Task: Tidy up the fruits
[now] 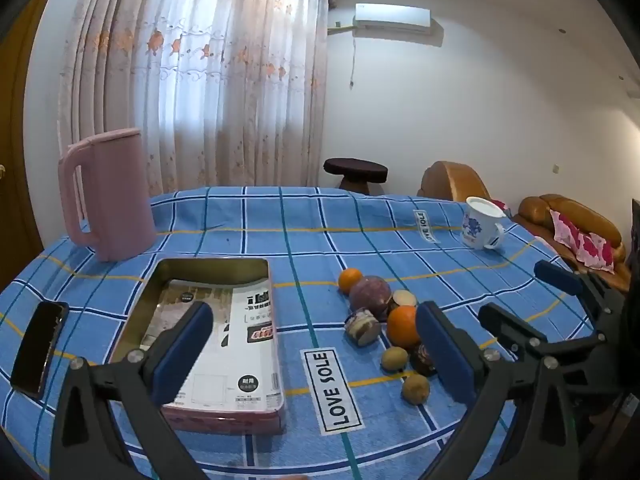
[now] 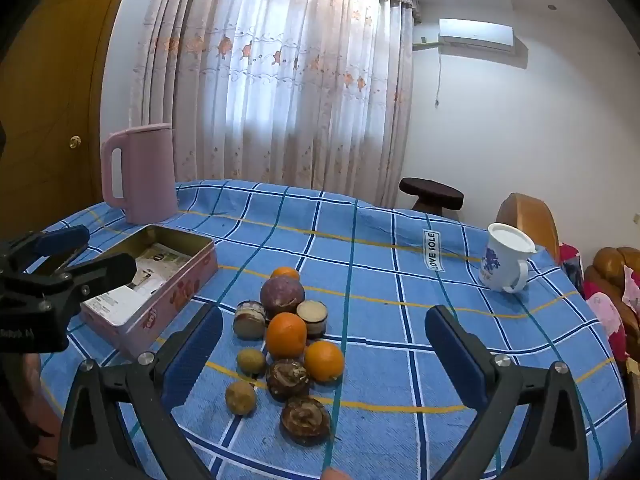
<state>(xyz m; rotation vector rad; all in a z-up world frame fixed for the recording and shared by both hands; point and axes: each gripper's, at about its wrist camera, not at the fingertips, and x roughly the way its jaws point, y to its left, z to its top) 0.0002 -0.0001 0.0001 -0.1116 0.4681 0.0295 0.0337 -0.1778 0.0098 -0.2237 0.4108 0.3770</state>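
Observation:
A cluster of fruits lies on the blue checked tablecloth: three oranges (image 2: 286,334), a purple round fruit (image 2: 282,291), two small brown kiwis (image 2: 251,361), and several brown and cut pieces (image 2: 288,378). The cluster also shows in the left wrist view (image 1: 402,326). A pink metal tin (image 1: 208,340) with a printed card inside sits left of the fruits, also in the right wrist view (image 2: 160,292). My left gripper (image 1: 316,352) is open, above the tin's right edge. My right gripper (image 2: 324,356) is open, with the fruits between its fingers.
A pink kettle (image 1: 106,196) stands at the table's far left. A white and blue mug (image 2: 504,258) stands at the far right. A black phone (image 1: 38,346) lies left of the tin. Sofa and stool stand beyond the table.

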